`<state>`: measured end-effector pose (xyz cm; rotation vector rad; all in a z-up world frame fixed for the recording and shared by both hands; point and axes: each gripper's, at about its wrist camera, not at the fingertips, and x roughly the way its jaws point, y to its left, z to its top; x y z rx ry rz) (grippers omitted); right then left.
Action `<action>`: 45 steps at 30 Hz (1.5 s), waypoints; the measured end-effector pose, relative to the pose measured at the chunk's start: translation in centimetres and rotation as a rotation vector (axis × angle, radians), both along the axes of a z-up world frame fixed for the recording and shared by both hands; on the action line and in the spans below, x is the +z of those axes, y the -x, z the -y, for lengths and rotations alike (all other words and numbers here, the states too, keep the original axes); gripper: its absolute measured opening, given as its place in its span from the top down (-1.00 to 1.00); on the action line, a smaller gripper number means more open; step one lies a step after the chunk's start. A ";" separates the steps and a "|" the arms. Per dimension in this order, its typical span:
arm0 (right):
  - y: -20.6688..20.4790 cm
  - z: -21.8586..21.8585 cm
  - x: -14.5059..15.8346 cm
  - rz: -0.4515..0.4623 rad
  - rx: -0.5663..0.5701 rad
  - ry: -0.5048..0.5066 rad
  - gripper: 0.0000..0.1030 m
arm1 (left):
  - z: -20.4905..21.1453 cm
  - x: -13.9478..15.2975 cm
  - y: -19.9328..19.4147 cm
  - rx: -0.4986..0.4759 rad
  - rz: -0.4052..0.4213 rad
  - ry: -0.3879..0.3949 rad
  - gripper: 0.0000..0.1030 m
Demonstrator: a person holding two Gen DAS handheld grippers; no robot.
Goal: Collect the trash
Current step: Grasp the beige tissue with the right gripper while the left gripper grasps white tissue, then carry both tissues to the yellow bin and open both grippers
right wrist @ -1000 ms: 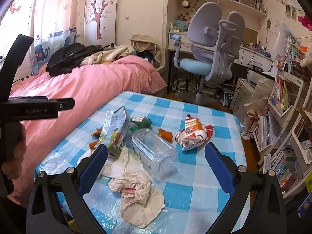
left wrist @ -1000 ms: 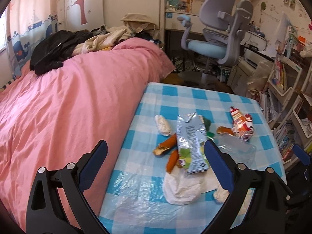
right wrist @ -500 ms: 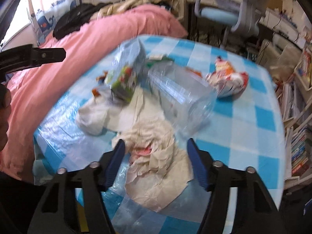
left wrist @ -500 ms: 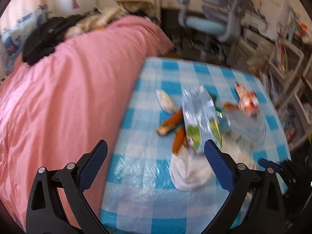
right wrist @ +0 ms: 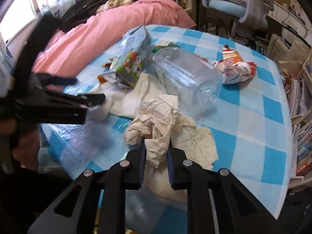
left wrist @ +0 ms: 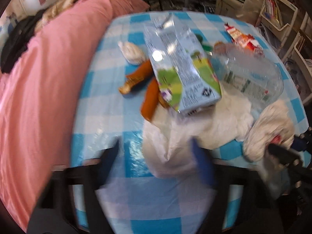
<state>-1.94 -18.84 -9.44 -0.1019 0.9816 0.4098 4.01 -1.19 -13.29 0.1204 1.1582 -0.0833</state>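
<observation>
While our left wrist view is smeared by motion, we see our left gripper (left wrist: 156, 152) with jaws that have just been closing around a white crumpled plastic bag (left wrist: 175, 148) on the blue-and-white checked counter (left wrist: 109, 62); we cannot tell whether the pads press it yet. Beyond it lie a light-blue milk carton (left wrist: 179, 66), orange peel strips (left wrist: 150, 95) and a clear plastic bottle (left wrist: 251, 78), all touching or overlapping.

From the right wrist view, our right gripper (right wrist: 156, 146) has just closed and pinches a cream crumpled paper wad (right wrist: 158, 122) near the counter's front edge. A red-and-white snack wrapper (right wrist: 234, 66) lies apart, to the right of the bottle. A pink bed (right wrist: 109, 31) adjoins the counter.
</observation>
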 end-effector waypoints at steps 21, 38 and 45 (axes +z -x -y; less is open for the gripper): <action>1.5 0.3 4.5 0.131 0.089 -0.156 0.62 | -3.9 11.6 4.8 -0.110 0.378 0.536 0.91; 8.4 -8.1 0.6 -0.123 0.708 -0.119 0.54 | -3.8 12.8 8.7 -0.198 0.433 0.390 0.91; 9.6 -7.8 0.4 -0.126 0.734 -0.097 0.10 | -4.8 11.6 12.0 -0.168 0.394 0.359 0.91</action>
